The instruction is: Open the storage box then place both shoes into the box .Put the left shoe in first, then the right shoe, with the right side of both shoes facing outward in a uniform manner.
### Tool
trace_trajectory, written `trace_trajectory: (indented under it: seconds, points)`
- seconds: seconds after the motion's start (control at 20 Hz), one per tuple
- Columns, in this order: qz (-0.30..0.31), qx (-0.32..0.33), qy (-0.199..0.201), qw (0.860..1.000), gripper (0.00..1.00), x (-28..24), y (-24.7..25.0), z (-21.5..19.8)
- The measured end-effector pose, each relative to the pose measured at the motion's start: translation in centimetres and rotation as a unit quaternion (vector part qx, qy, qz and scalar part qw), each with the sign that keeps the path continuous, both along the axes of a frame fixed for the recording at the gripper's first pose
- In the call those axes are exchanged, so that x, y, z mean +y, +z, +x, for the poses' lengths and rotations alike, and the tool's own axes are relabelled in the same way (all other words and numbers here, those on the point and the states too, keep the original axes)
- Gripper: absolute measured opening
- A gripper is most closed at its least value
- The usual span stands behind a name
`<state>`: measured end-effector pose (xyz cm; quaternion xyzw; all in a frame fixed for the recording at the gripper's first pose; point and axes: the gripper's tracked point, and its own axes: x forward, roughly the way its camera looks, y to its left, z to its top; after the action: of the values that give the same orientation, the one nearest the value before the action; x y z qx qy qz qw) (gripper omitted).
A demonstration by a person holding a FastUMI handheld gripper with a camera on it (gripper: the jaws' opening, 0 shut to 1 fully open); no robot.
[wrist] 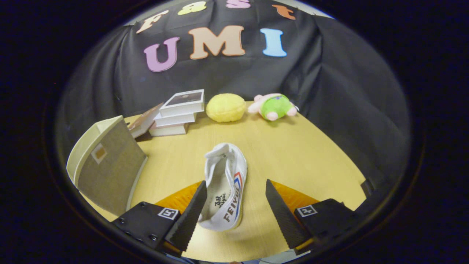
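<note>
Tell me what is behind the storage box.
Behind the storage box, a tilted book leans beside a stack of books. The box hides that book's lower part. The open gripper has the white shoe between its fingers.

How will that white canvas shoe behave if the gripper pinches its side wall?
The white shoe lies between the open fingers of the gripper, nearer the left one. Its upper looks like thin canvas, collapsed at the heel, so the wall will likely fold under a pinch. It seems light for its size. Lying on its side on the smooth wooden table, it may slide or swivel if pushed.
</note>
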<state>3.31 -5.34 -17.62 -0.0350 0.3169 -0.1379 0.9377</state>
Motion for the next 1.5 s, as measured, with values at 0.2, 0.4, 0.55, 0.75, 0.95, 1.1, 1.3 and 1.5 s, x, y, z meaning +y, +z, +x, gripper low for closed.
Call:
trace_trajectory:
  seconds: [0.2, 0.4, 0.55, 0.75, 0.95, 1.1, 1.3, 1.5]
  points:
    - [0.021, 0.014, -0.025, 0.999, 0.9, -2.0, -2.5, 1.6]
    - [0.022, 0.016, -0.036, 0.999, 0.63, -2.3, -3.8, 3.3]
    - [0.03, 0.013, -0.048, 0.998, 0.4, -1.8, -4.2, 3.8]
    - [0.002, 0.015, -0.063, 0.998, 0.15, -2.5, -4.4, 3.5]
    - [0.043, 0.005, -0.064, 0.997, 0.08, -2.8, -4.1, 3.4]
    - [0.091, -0.006, -0.079, 0.993, 0.08, -3.0, -4.2, 3.4]
    - [0.16, -0.008, -0.063, 0.985, 0.08, -0.2, -3.8, 3.3]
    - [0.214, -0.013, -0.026, 0.976, 0.08, 4.3, -1.7, 3.1]
